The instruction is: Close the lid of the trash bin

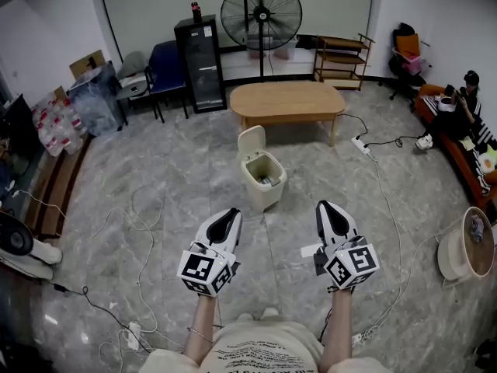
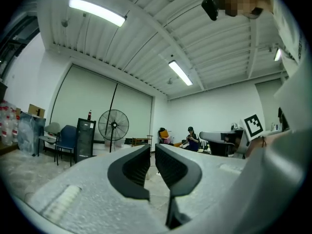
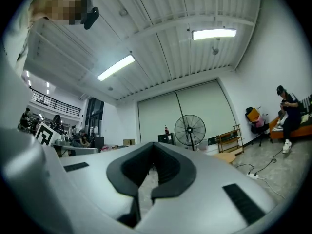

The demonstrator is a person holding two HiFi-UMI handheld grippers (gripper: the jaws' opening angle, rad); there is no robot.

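Glossy stone floor (image 1: 186, 169); matt plastic bin (image 1: 257, 196); wood table (image 1: 287, 99).

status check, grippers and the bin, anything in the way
Left hand-held gripper shut, empty; right hand-held gripper the same. Trash bin ahead on the floor, untouched, lid up. Nothing stands between.

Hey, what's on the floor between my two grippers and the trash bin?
Nothing: in the head view only bare grey floor separates the left gripper and right gripper from the open trash bin.
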